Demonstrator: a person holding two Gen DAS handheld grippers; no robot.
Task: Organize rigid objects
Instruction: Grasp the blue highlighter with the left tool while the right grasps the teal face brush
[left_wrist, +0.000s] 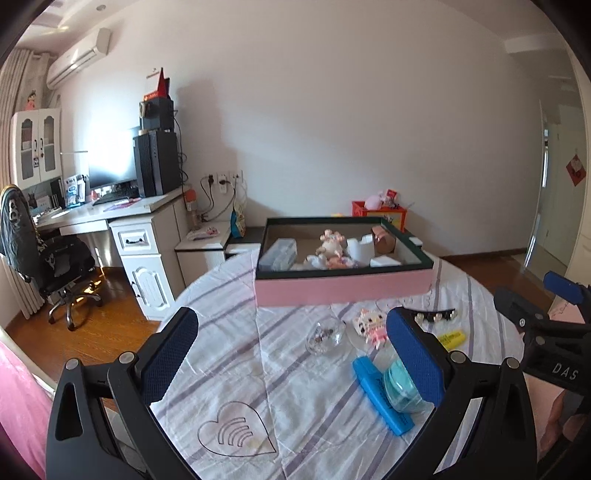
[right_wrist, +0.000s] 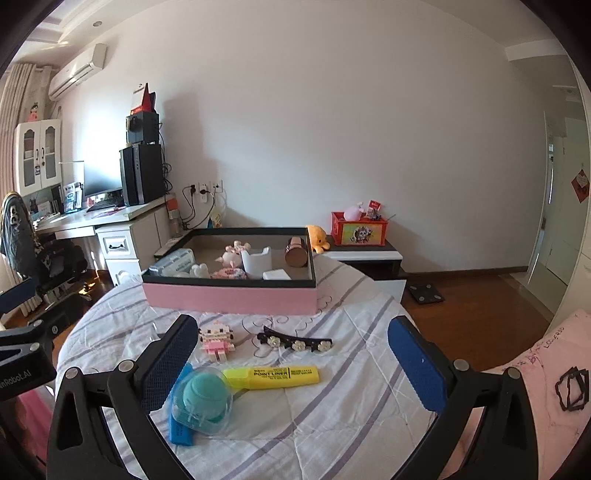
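A pink box (left_wrist: 343, 288) (right_wrist: 229, 297) with a dark rim holds several small items and stands at the far side of the striped round table. In front of it lie a clear ball (left_wrist: 325, 336), a pink block figure (left_wrist: 371, 326) (right_wrist: 217, 341), a black flowered hair clip (right_wrist: 295, 341) (left_wrist: 436, 316), a yellow highlighter (right_wrist: 273, 376) (left_wrist: 452, 338), a blue highlighter (left_wrist: 382, 395) (right_wrist: 180, 424) and a teal ball in a clear case (right_wrist: 205, 400) (left_wrist: 400, 387). My left gripper (left_wrist: 291, 363) is open and empty above the table. My right gripper (right_wrist: 293, 363) is open and empty.
A clear heart-shaped piece (left_wrist: 236, 434) lies on the near cloth. A desk (left_wrist: 110, 210) with a chair (left_wrist: 44, 254) stands at left. A low cabinet with a red toy box (right_wrist: 358, 229) stands behind the table. Pink bedding (right_wrist: 535, 387) lies at right.
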